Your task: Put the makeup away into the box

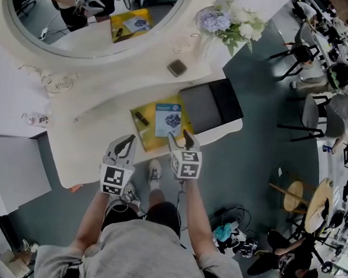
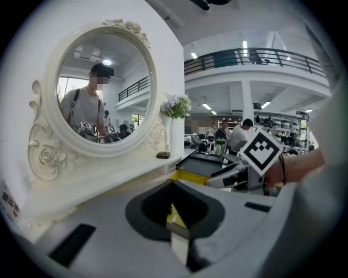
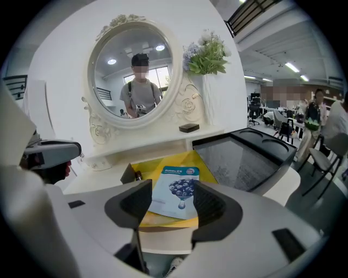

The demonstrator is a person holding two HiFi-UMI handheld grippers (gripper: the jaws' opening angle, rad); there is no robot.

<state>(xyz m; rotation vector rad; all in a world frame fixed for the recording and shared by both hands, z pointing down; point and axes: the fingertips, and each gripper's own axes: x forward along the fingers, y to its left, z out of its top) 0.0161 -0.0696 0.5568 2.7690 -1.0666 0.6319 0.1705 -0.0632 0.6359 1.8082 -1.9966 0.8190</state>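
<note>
A flat yellow box (image 1: 145, 136) lies on the white dressing table near its front edge. On it rest a blue-and-white sachet (image 1: 168, 119) and a small dark tube (image 1: 141, 118). Beside it to the right stands a black case (image 1: 209, 108) with a grey top. My right gripper (image 1: 181, 139) hovers at the yellow box's near edge, open and empty; in the right gripper view the sachet (image 3: 179, 187) shows beyond the gap of that gripper (image 3: 173, 203). My left gripper (image 1: 122, 145) hangs over the table edge left of the box, shut on nothing, its own view of it (image 2: 176, 212) showing the pads meeting.
An oval mirror (image 1: 93, 17) with a carved frame backs the table. A small dark compact (image 1: 177, 67) and a vase of flowers (image 1: 230, 20) stand on the rear shelf. Chairs, stools and seated people (image 1: 342, 111) fill the floor to the right.
</note>
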